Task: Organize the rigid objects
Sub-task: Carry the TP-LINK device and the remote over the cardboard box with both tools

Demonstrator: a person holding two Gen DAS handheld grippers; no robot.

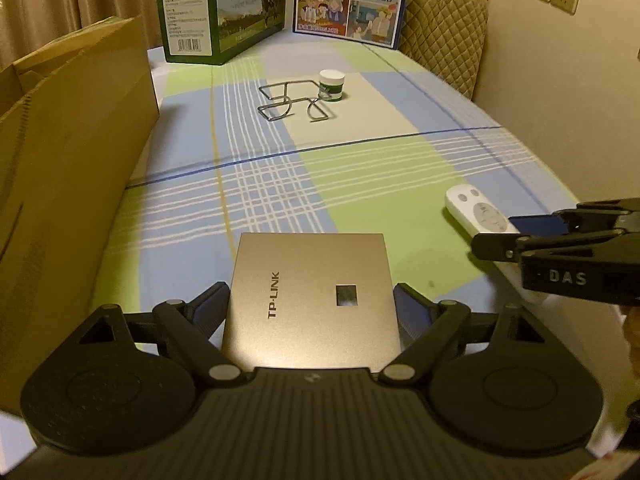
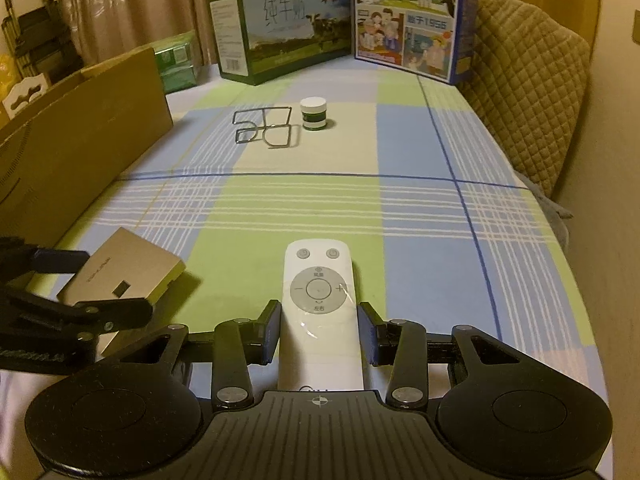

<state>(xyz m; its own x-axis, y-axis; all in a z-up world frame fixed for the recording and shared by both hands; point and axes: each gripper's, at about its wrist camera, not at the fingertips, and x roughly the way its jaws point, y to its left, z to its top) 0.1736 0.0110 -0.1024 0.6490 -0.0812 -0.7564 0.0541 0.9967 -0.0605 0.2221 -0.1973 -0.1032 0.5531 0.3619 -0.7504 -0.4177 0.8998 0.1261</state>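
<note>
Right wrist view: remote [image 2: 319, 312] lies on the tabletop [image 2: 420, 208], long axis along the right gripper [image 2: 319, 334].
Right jaws: narrowed, gripping its sides.
Left gripper [image 1: 310, 312]: jaws wide, clamping TP-LINK box [image 1: 310, 300].

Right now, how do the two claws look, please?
Both are matte black plastic. The left claw and right claw have dark blue pads, silver rivets, two round discs and a ribbed base. The right one is marked "DAS" on its side.
</note>
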